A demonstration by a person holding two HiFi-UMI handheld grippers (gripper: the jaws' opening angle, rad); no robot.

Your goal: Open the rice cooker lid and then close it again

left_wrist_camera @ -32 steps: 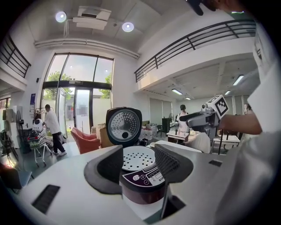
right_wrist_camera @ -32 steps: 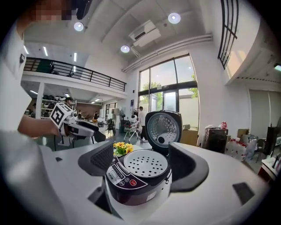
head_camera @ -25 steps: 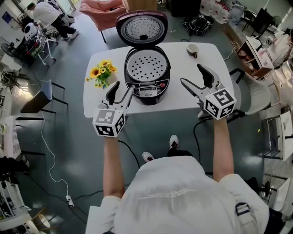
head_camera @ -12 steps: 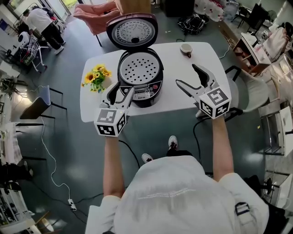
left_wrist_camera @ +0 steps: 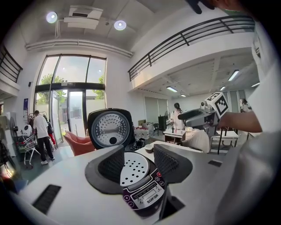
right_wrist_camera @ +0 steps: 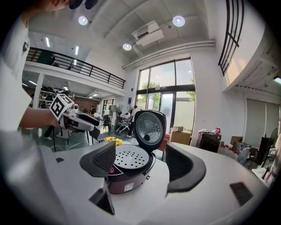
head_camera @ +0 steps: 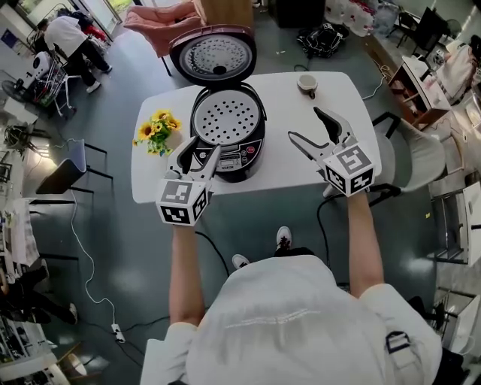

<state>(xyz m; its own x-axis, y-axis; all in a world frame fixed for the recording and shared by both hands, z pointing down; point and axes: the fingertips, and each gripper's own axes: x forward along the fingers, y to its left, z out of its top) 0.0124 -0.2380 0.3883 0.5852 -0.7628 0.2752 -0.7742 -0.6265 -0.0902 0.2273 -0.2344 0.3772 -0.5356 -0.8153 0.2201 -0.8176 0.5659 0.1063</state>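
Note:
The dark red rice cooker (head_camera: pixel 225 143) stands on the white table (head_camera: pixel 301 169). Its lid (head_camera: pixel 213 54) is swung fully back and upright, and a perforated metal tray (head_camera: pixel 227 116) lies in the pot. My left gripper (head_camera: pixel 199 150) hovers at the cooker's front left, by the control panel (left_wrist_camera: pixel 145 193). It is open, its jaws have just been closing slightly, and nothing is between them. My right gripper (head_camera: pixel 307 125) hangs over bare table to the cooker's right. It is also open and closing slightly on nothing. The cooker (right_wrist_camera: pixel 127 169) and its lid (right_wrist_camera: pixel 149 125) also show in the right gripper view.
Sunflowers (head_camera: pixel 158 126) stand at the table's left edge and a cup (head_camera: pixel 307 83) at its far right corner. A pink chair (head_camera: pixel 161 19) is behind the lid and a white chair (head_camera: pixel 417 162) to the right. A person (head_camera: pixel 71 37) stands far back left.
Both grippers have eased a little forward over the table, the left one drawing closer to the cooker's front. The lid stays up.

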